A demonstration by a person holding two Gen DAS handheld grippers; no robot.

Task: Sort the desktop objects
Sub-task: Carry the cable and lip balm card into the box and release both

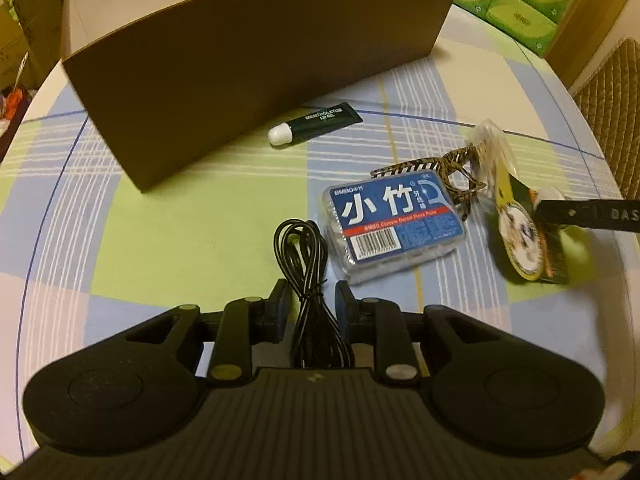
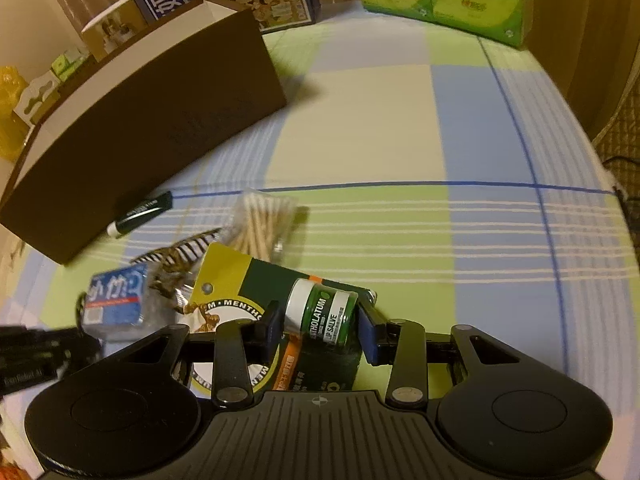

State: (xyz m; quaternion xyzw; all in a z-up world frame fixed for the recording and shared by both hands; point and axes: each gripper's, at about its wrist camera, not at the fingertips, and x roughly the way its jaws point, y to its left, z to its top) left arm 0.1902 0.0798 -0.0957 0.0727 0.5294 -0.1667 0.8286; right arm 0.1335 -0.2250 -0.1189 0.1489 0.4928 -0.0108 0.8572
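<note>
The left gripper (image 1: 310, 296) is pinched narrow on a limp, light black cable (image 1: 298, 248); hold it by the tied middle. The right gripper (image 2: 320, 320) clamps a salve jar (image 2: 320, 310) on its stiff card. Beyond stands the brown box (image 1: 240, 60).

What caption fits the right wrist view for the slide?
Right gripper closes its fingers around a carded lip salve jar beside the brown box.

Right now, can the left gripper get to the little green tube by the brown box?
Probably not yet. The left gripper is shut on the black cable, so its jaws are busy. The way itself looks free: only bare tablecloth lies before the green tube beside the brown box.
</note>
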